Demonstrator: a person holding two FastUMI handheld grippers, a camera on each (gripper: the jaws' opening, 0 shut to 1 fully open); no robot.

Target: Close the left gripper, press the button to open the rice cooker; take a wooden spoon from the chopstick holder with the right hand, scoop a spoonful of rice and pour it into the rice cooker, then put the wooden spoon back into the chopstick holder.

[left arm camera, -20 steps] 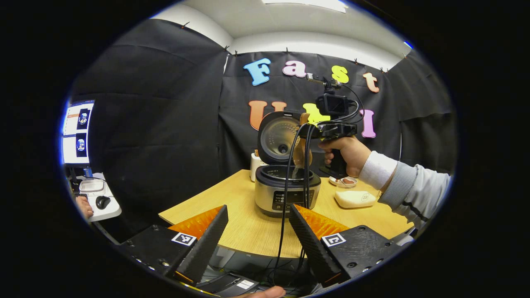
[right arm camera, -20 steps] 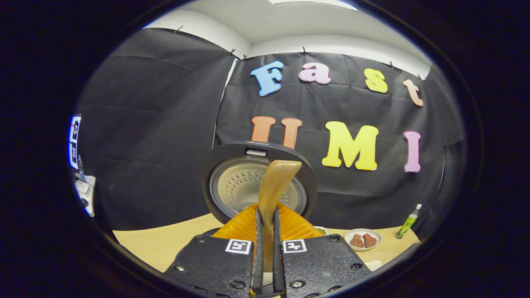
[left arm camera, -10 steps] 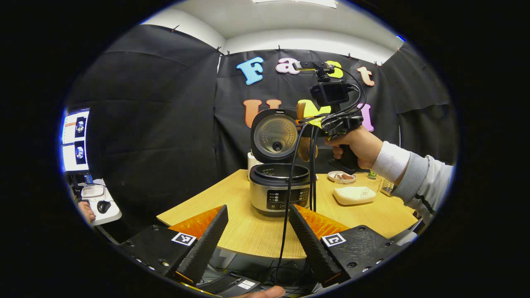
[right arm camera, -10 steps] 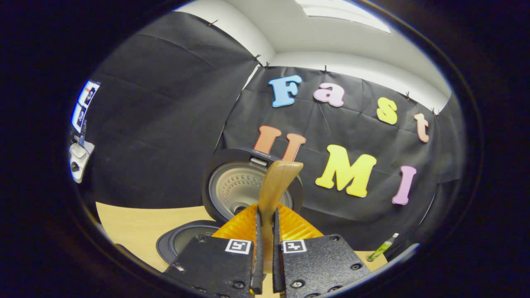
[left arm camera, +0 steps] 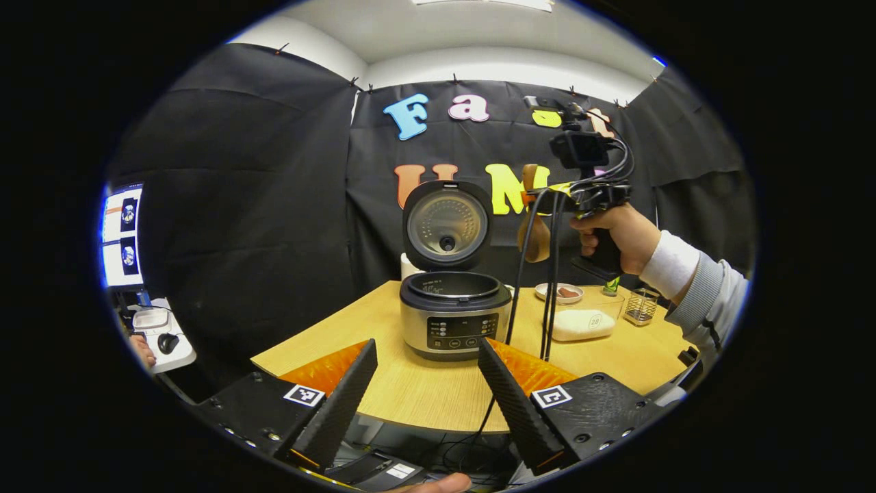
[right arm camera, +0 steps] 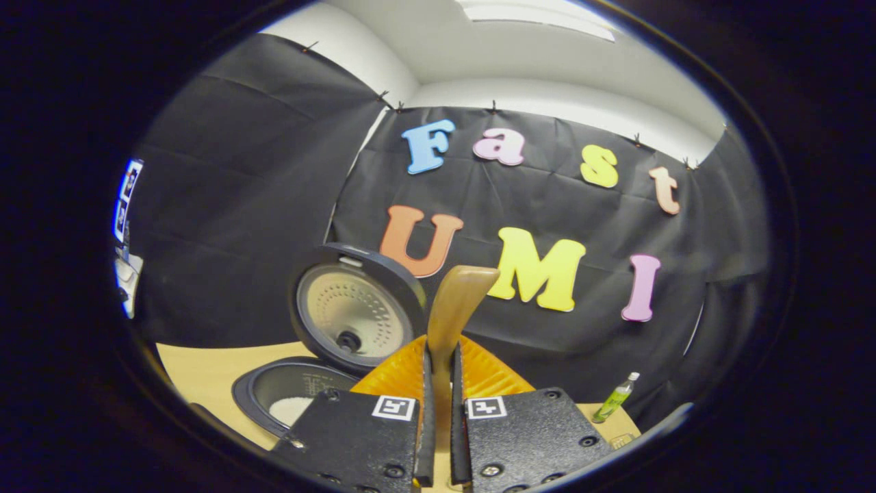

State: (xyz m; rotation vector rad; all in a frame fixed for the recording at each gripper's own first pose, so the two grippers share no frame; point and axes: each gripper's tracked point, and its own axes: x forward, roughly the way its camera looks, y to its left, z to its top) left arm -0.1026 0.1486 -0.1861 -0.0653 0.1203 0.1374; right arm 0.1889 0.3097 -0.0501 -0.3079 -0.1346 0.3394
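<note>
Wooden spoon is sitting pinched tight in your right gripper; you are carrying it, and the chopstick holder is waiting below, to its right.

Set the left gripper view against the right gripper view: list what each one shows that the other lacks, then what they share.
Left gripper view alone: the left gripper, open over the table's near edge; the hand holding the right gripper; the cooker's control panel; a tub of rice; a wire holder; monitors.

Right gripper view alone: the right gripper up close, shut on the wooden spoon; white rice inside the pot.

Both: the rice cooker with its lid raised, and a small green bottle.
</note>
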